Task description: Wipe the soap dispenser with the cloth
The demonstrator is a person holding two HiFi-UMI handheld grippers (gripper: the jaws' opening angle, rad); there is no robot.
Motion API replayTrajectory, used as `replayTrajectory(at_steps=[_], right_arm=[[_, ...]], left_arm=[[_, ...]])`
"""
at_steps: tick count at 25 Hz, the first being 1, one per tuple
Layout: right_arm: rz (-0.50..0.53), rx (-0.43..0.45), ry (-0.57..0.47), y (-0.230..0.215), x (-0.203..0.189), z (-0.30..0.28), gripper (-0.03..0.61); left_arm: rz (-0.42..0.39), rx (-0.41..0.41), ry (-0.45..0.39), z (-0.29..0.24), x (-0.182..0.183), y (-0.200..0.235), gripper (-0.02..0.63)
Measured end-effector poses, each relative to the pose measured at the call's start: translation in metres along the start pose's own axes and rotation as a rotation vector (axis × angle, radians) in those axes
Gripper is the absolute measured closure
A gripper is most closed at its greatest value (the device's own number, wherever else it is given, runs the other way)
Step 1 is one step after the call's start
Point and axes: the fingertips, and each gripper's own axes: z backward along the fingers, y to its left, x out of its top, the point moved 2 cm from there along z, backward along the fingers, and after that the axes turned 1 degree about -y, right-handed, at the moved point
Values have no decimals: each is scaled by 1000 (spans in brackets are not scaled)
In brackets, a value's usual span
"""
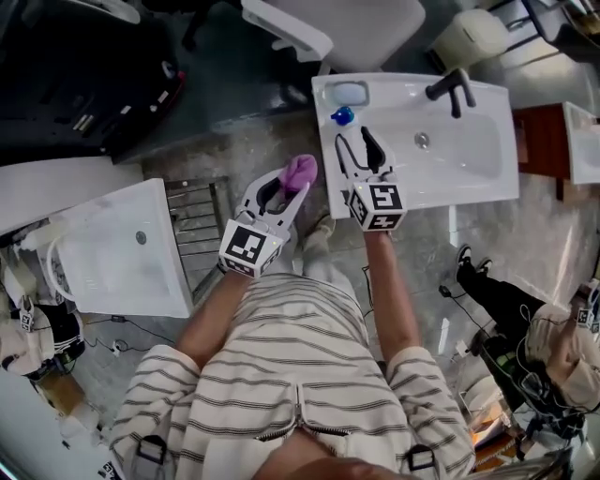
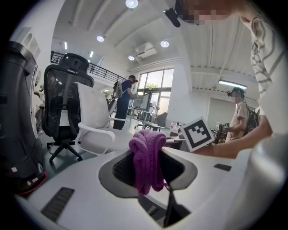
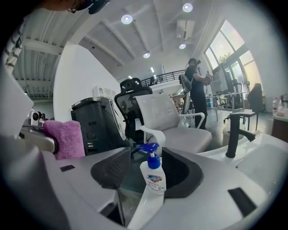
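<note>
Standing person [image 1: 300,375]: striped shirt, 1 gripper in each hand, facing the sink counter [image 1: 469,164].
Sink counter: white, 1 basin, a black faucet [image 1: 450,91] at its far edge.
Chair [image 1: 356,28]: white, beyond the counter.
Left gripper [image 1: 286,187] [image 2: 147,168]: fingers pinching the cloth [image 1: 301,171] [image 2: 147,157]; held over the floor, off the counter's left edge.
Right gripper [image 1: 356,150] [image 3: 146,166]: fingers spread, nothing gripped; over the counter's left part, aimed at the soap dispenser [image 1: 342,115] [image 3: 153,177].
Cloth: purple, bunched, poking out past the fingertips; left of the dispenser, apart from it.
Soap dispenser: white bottle, blue pump, upright near the counter's far left corner, just ahead of the right fingertips, untouched.
</note>
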Motion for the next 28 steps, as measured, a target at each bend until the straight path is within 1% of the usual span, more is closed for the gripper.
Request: replayTrajectory(at_steps=[3,7,11,14,16,19,22,28], right_arm=[[-5,-5,-28,5,12,14,385],[-27,-24,-72,15,32,39,444],[-33,-41,-98,27,46,63,482],[-8,-59,-121,35,58,75,528],[19,-74,-134,39,67,82,545],[21,-64,-162,49,78,95,586],[51,-59,-194,61,88,110,586],[77,-68,-229,77,101,133,586]], left_arm=[[-18,12,-17,2,10,-3,485],[-39,40,-44,14,25,-9,485],[-49,52,-52,24,32,-19,486],[-58,65,-70,27,39,-21,486],[-68,76,-87,27,45,-21,486],[-87,89,-106,31,54,-25,486],[-117,96,-134,36,60,-31,486],[-134,96,-161,45,69,-40,486]])
